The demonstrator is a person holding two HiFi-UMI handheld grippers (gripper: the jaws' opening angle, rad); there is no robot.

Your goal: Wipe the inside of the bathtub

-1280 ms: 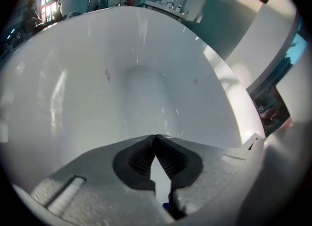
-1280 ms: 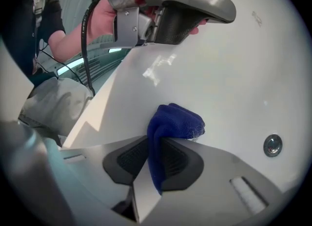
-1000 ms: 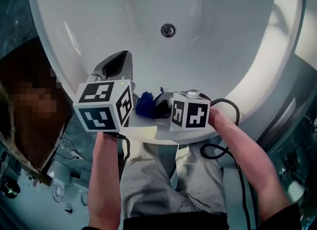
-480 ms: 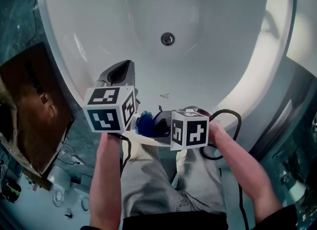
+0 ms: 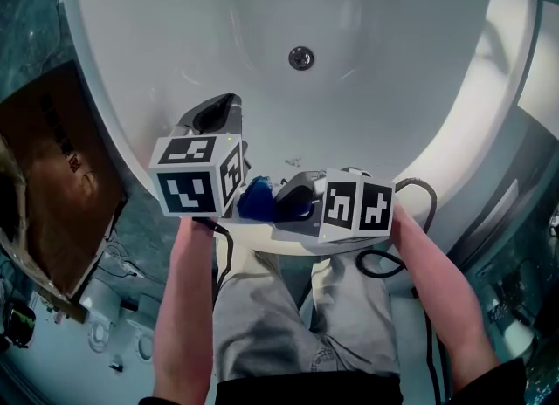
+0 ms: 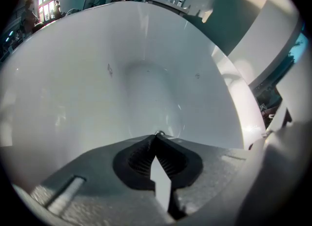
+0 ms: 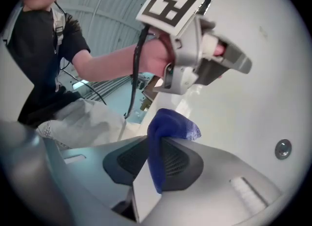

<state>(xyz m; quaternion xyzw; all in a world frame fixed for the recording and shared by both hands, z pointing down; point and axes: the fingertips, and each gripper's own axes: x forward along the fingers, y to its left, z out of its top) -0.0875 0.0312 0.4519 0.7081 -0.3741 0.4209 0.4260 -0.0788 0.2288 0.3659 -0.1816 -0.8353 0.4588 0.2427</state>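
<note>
The white bathtub [image 5: 157,54] fills the upper head view, its metal drain [image 5: 300,57] at the bottom of the basin. My left gripper [image 5: 218,111] reaches over the near rim into the tub, jaws shut with nothing between them; the left gripper view shows the bare basin [image 6: 97,88] ahead. My right gripper [image 5: 281,195] lies sideways along the near rim, shut on a blue cloth [image 5: 256,200]. In the right gripper view the blue cloth [image 7: 168,127] bunches out from between the pads, with the left gripper [image 7: 241,64] and the drain [image 7: 282,148] beyond.
A brown cardboard box [image 5: 52,176] stands on the floor left of the tub. A black cable [image 5: 410,198] loops from the right gripper over the rim. The person's legs [image 5: 279,316] press against the near rim. A dark tiled wall [image 5: 26,19] borders the tub's left.
The left gripper has stayed over the near wall of the tub. The right gripper with the cloth has shifted slightly right along the rim. The head camera has wobbled.
</note>
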